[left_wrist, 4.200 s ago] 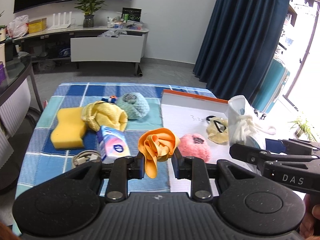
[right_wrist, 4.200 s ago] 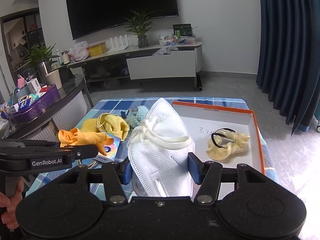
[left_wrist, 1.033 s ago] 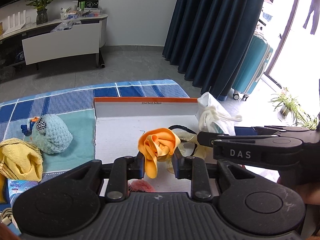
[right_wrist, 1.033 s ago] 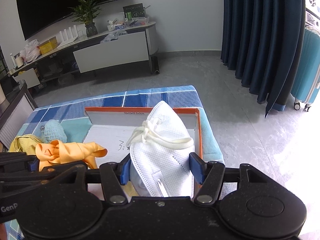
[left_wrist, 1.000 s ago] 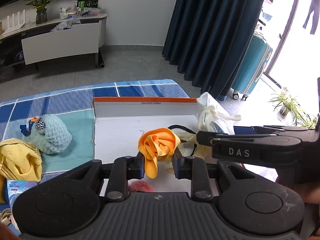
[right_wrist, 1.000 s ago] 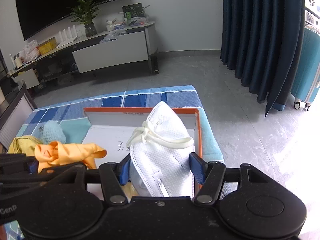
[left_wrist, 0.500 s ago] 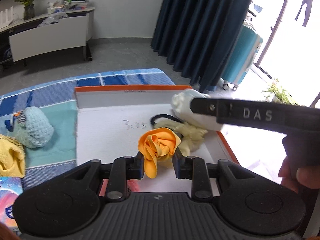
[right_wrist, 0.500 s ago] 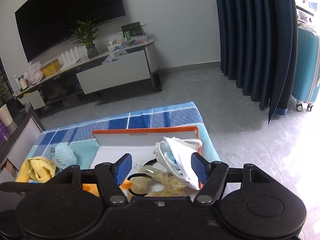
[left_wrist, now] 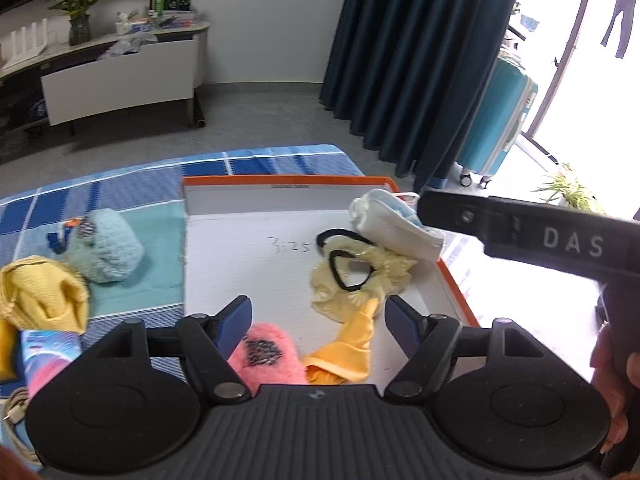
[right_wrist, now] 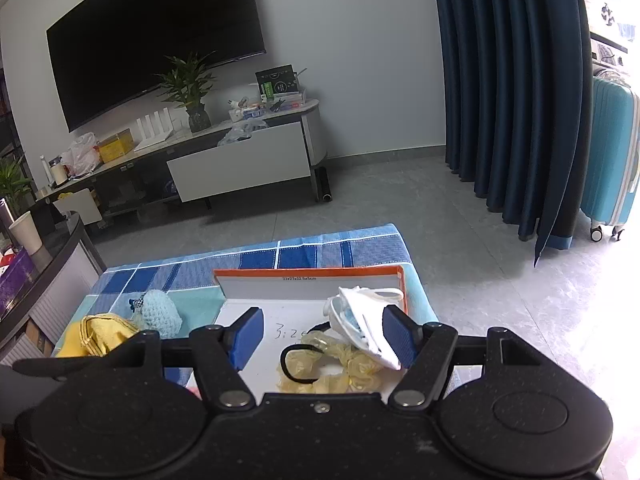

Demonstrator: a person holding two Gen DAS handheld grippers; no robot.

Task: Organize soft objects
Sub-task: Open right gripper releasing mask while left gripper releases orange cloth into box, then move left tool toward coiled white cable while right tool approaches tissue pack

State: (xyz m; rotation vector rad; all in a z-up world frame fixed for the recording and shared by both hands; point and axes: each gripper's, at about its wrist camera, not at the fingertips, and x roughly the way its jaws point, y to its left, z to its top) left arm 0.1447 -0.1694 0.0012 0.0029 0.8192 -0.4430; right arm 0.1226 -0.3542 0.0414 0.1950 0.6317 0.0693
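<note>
Since both tongs (left_wrist: 320, 322) (right_wrist: 322, 336) spread, orange cloth (left_wrist: 348, 354), mask (right_wrist: 364, 316) dropped in box (left_wrist: 452, 276).

black speckled tongs (left_wrist: 318, 322) with blue pads (left_wrist: 236, 322), silver screws and white "das" lettering.

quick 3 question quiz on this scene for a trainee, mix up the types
1. True or false: both the left gripper and the right gripper are open.
2. Which lies outside the box? A) mask B) orange cloth C) blue knit ball
3. Fill in: the black hair tie lies on the pale yellow ____.

Key: 1 true; 2 C; 3 scrunchie.
</note>
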